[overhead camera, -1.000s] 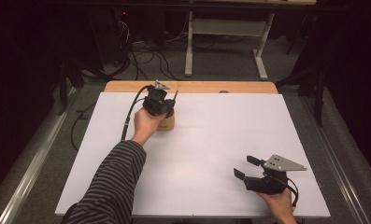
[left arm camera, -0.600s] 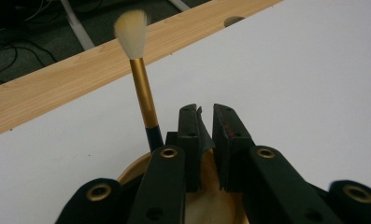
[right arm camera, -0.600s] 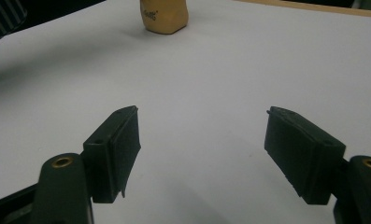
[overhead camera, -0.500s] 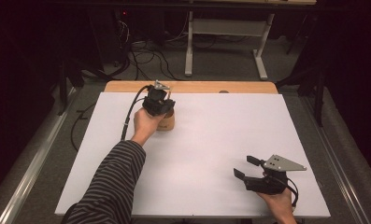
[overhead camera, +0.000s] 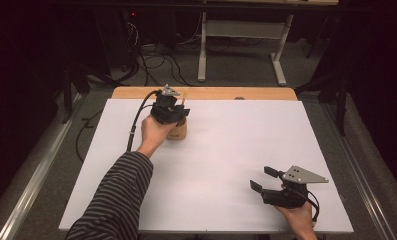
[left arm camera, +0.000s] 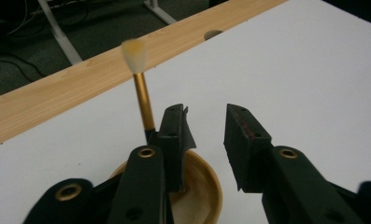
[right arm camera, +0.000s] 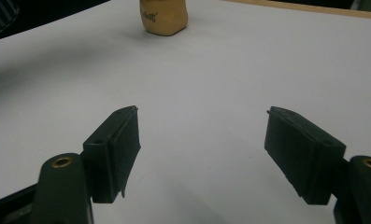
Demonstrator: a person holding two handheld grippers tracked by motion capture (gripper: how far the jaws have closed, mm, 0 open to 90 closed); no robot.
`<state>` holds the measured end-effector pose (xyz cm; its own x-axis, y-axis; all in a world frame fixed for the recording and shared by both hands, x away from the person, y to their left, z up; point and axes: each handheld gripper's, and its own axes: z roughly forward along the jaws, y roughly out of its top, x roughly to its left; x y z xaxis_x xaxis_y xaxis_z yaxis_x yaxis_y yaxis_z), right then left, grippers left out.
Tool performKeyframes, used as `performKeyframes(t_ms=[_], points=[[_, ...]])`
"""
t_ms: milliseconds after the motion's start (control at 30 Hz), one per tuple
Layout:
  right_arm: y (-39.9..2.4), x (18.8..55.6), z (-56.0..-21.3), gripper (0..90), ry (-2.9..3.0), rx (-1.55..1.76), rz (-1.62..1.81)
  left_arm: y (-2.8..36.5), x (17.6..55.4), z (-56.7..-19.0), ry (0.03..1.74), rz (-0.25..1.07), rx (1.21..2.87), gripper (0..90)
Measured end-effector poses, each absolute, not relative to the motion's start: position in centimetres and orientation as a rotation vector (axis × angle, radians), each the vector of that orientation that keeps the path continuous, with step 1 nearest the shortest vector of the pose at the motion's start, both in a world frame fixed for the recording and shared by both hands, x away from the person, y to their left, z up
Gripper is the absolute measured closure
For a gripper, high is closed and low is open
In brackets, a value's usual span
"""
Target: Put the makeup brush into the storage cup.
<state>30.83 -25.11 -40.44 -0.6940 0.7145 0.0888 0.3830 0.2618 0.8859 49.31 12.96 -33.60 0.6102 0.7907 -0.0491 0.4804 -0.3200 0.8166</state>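
- As the left gripper (left arm camera: 206, 135) hung over the wooden cup (overhead camera: 178, 131) near the tabletop's (overhead camera: 226, 165) far left corner, its fingers (left arm camera: 176, 135) had just been opening to a narrow gap with nothing between them.
- A gold-handled brush (left arm camera: 142, 100) stood in the cup just beside one finger, bristles up, so the step in hand looked like the release after dropping the brush in.
- The right gripper (overhead camera: 266, 180) rested by the near right corner, well apart from the cup, fingers wide and empty.
- The next move likely called for lifting the left gripper straight up without knocking the brush or tipping the cup.
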Motion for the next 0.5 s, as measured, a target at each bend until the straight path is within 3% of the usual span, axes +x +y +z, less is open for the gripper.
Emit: performKeyframes(t_ms=[500], points=[[-25.5, 31.0, -40.3, 28.2, 2.190, 1.032, 1.432, 13.8, 47.4, -31.2, 0.956, 0.483, 1.897, 55.1]])
